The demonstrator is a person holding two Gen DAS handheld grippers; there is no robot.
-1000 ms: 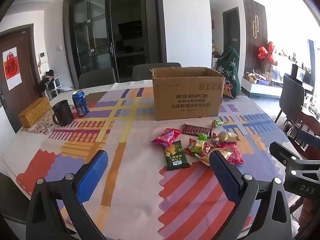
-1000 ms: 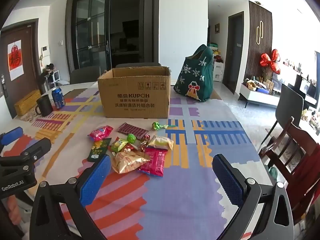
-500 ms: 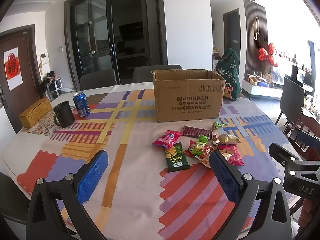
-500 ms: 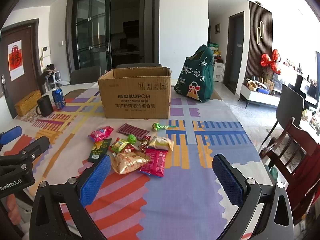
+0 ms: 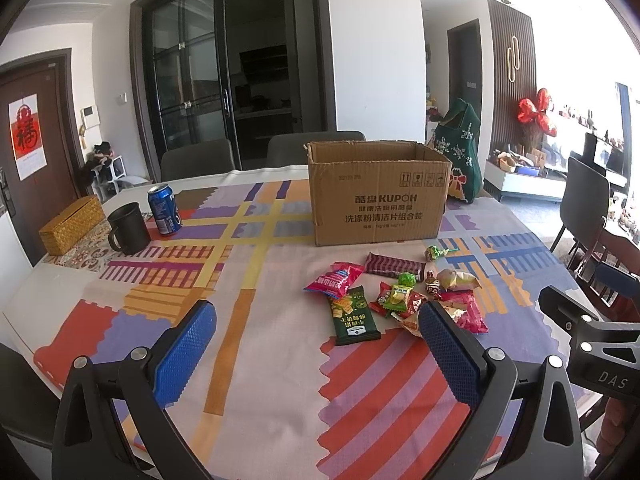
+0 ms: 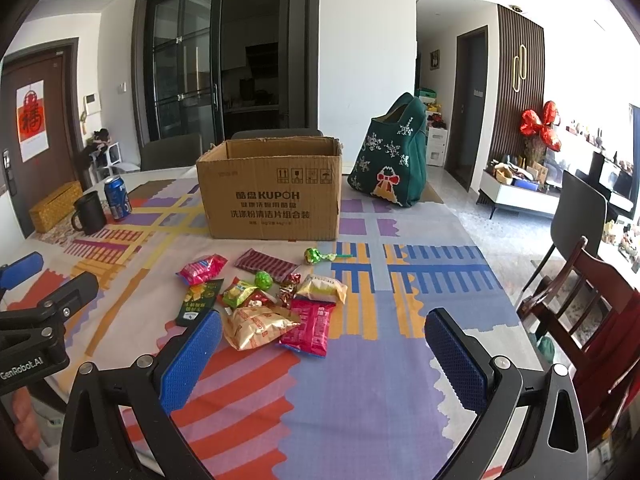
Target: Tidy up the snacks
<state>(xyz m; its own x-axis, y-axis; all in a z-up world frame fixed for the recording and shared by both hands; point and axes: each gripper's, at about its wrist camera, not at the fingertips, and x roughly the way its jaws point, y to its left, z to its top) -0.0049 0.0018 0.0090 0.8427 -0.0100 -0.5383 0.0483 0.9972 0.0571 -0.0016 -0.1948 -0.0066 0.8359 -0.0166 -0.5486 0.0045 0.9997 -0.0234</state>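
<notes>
Several snack packets lie in a loose pile on the patterned tablecloth: a dark green packet (image 5: 354, 316), a pink bag (image 5: 335, 279), a striped bar (image 5: 394, 265), a gold bag (image 6: 256, 326) and a red-pink bag (image 6: 308, 327). An open cardboard box (image 5: 378, 196) stands behind them; it also shows in the right wrist view (image 6: 272, 192). My left gripper (image 5: 316, 352) is open and empty, in front and left of the pile. My right gripper (image 6: 324, 354) is open and empty, in front and right of it.
A black mug (image 5: 128, 229), a blue can (image 5: 164, 209) and a woven yellow box (image 5: 72, 225) stand at the far left. A green Christmas bag (image 6: 390, 160) stands behind the cardboard box to the right. Chairs stand behind the table and a wooden chair (image 6: 580, 304) at its right.
Both views have shifted slightly; the pile and box sit a little lower in frame than a second ago. Both grippers stay open and empty.
</notes>
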